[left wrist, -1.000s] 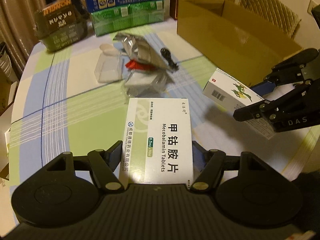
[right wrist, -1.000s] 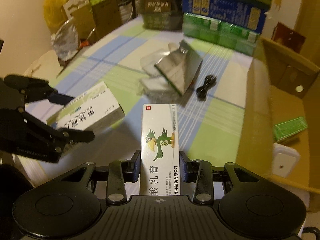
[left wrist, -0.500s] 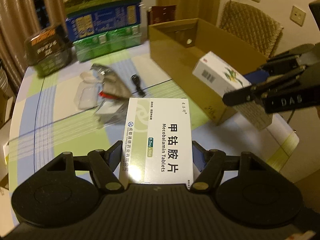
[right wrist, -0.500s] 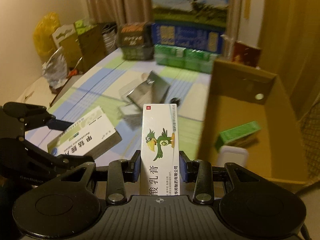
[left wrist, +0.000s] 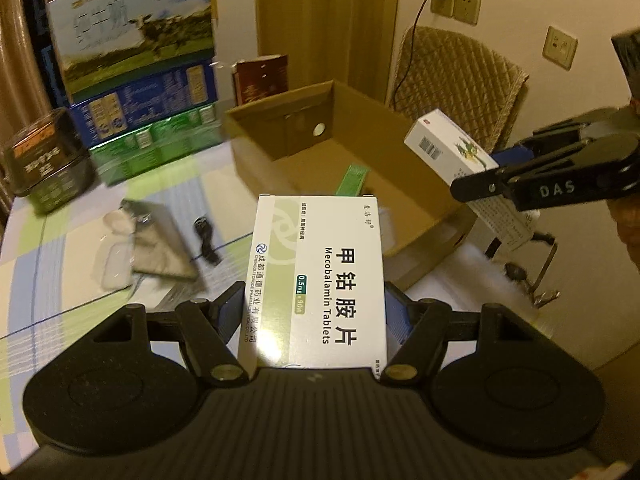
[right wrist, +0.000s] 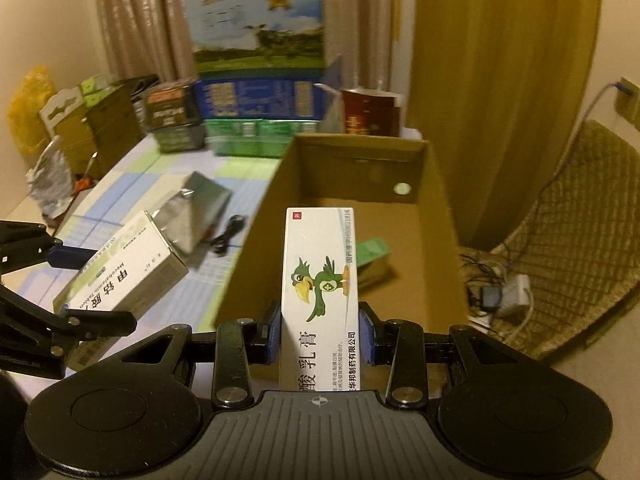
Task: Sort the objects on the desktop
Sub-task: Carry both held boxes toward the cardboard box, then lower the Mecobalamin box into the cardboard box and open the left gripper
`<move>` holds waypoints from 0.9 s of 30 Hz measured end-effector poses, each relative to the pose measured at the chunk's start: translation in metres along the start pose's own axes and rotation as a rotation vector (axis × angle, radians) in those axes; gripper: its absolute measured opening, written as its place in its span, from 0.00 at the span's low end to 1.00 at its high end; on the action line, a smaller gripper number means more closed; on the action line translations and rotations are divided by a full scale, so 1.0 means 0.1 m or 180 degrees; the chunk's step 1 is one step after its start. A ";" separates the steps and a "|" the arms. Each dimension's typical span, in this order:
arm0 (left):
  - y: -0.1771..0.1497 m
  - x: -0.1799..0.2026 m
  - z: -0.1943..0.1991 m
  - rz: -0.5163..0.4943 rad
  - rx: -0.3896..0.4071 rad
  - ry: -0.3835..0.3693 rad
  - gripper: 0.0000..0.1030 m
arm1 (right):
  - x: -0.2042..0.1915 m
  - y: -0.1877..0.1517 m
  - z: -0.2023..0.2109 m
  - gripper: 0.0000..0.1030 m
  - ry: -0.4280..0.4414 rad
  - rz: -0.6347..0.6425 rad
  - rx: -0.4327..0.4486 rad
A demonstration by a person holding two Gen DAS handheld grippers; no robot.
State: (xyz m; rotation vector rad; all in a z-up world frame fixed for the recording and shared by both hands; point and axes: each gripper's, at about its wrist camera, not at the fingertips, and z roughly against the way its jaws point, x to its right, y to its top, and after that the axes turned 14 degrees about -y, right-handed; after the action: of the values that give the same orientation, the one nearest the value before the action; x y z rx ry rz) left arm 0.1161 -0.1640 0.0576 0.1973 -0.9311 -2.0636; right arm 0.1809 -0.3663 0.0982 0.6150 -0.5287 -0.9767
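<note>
Viewing both wrist feeds, I log the following, left to right.

Left gripper [left wrist: 314, 312]: I have its pads clenched on the white Mecobalamin tablet box [left wrist: 320, 280]; the box's near end is cut off behind the gripper body. Held in the air just before the near left corner of the cardboard box [left wrist: 280, 128].

Table clutter: silver foil pouch [left wrist: 160, 240], black cable [left wrist: 206, 242] and a clear plastic piece [left wrist: 114, 258] lie on the checked tablecloth [left wrist: 60, 292]; all blurred, details unreadable.

Cardboard box: open top. Left view hides most of its floor behind the tablet box; only a strip of the green carton [left wrist: 352, 180] shows.

Right gripper [right wrist: 320, 332]: I have its blue pads grasping the ointment carton with the green bird [right wrist: 320, 280], upright, held above the near wall of the cardboard box [right wrist: 432, 208]; lower print cut off by the gripper body.

Right view only: green carton [right wrist: 372, 250] lying on the box floor, a round hole [right wrist: 402, 189] in the far wall, a power adapter [right wrist: 512, 294] with cords on the floor.

Cross-view: each feed shows the other gripper side-on, its far finger partly hidden by its carton.
</note>
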 end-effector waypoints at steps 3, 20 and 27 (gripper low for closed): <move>0.14 0.07 -0.11 0.0049 0.0045 -0.0070 0.65 | 0.14 0.01 -0.04 0.34 -0.0044 -0.0050 -0.0014; 0.68 0.14 -0.64 0.0207 0.0118 -0.0219 0.65 | 0.36 0.23 -0.47 0.34 -0.0158 -0.0023 -0.0123; 0.76 0.05 -0.76 0.0289 0.0117 -0.0228 0.65 | 0.37 0.28 -0.60 0.34 -0.0167 0.0001 -0.0166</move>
State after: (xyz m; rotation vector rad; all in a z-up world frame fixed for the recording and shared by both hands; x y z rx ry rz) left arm 0.1948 -0.2374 0.0563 0.0991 -1.0041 -1.9821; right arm 0.2543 -0.3724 0.0797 0.5439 -0.5482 -1.0056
